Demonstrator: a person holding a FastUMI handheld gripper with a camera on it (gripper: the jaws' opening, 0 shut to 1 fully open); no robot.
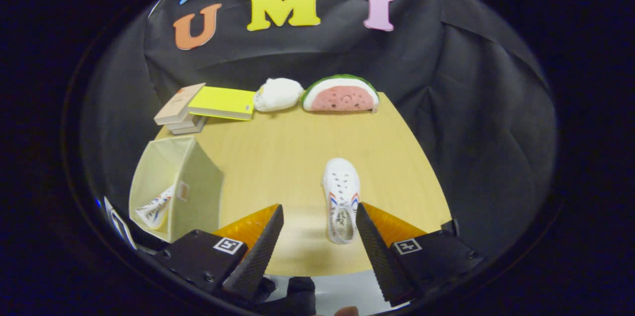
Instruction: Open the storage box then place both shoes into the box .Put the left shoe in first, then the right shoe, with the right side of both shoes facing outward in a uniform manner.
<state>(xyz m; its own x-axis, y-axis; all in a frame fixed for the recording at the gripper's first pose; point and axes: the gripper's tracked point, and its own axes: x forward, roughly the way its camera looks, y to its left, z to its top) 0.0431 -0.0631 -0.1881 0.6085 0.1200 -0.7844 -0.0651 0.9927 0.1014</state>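
Gripper view: The gripper point(317, 221) is spread wide and holds nothing. A white shoe point(341, 197) with red and blue side stripes lies on the wooden table point(278, 157), toe pointing away; its heel end sits between the fingertips, close to the right finger point(369, 236) and well apart from the left finger point(265, 241). Whether the right finger touches the shoe cannot be determined.

The storage box point(173, 184), pale fabric with an open top, stands left of the fingers at the table's near left corner. A second shoe point(156, 209) is inside it, leaning against the wall.

At the far edge of the table: a stack of books point(181, 110), a yellow book point(223, 103) resting partly on it, a white plush item point(278, 94), and a watermelon-slice toy point(341, 94). The tabletop between the shoe and the box is bare.

Printing shows on the shoe's insole but is too small to read.
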